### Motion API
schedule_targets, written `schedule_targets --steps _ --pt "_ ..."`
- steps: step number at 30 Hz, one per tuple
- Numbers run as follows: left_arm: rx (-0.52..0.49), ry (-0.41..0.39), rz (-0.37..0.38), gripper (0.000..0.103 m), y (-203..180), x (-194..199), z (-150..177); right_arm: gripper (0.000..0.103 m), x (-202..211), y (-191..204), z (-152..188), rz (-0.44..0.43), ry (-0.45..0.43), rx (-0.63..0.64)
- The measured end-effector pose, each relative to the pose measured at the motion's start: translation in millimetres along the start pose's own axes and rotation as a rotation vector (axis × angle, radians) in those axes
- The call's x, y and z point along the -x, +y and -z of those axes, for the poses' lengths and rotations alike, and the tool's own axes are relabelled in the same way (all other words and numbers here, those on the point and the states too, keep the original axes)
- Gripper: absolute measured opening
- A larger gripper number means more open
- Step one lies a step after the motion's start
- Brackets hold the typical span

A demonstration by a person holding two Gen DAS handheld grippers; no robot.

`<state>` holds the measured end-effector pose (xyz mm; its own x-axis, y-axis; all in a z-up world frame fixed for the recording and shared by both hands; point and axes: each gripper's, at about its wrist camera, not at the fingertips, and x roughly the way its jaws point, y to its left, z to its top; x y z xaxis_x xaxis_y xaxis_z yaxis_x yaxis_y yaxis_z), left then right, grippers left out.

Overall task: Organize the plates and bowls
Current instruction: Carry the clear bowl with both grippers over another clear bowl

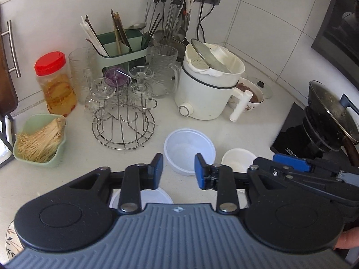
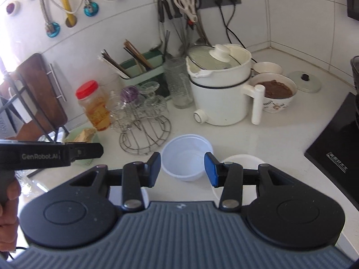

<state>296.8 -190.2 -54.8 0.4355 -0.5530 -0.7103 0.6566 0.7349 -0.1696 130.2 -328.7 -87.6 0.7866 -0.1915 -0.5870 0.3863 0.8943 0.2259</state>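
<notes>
My left gripper hangs over the near edge of the white counter with its blue pads partly apart and nothing between them. Just beyond its tips sits the translucent plastic bowl, empty and upright, slightly to the right of the gap. To the right of that bowl, close beside it, I see a smaller white bowl, partly hidden behind my right gripper, which reaches in from the right. Under the left gripper, near me, a white plastic lid or shallow dish shows between the linkages; I cannot tell which it is.

In the right wrist view, my right gripper also stands partly open and empty. The plastic bowl lies straight ahead of its gap, on the counter and not gripped. The small white bowl peeks out behind the right pad.

Farther back stand the white electric pot and a wire glass rack.
</notes>
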Motion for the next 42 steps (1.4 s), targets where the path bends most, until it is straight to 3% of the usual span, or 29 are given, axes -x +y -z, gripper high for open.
schedule_targets --steps 7,20,24,33,42 --pt "-0.027 0.054 -0.004 0.038 -1 -36 1 0.046 -17 -14 7 -0.007 0.037 -0.016" --pt "0.019 0.098 0.02 0.039 -6 -105 -23 0.046 -57 -61 -11 0.021 0.085 -0.009" --pt "0.028 0.111 0.004 0.054 -9 -123 -29 0.046 -72 -74 -20 0.012 0.104 -0.011" --pt "0.08 0.195 -0.028 0.056 4 -157 -41 0.046 -108 -85 -30 -0.016 0.162 -0.01" --pt "0.145 0.278 0.016 0.056 25 -198 -47 0.045 -141 -88 -36 -0.021 0.228 0.006"
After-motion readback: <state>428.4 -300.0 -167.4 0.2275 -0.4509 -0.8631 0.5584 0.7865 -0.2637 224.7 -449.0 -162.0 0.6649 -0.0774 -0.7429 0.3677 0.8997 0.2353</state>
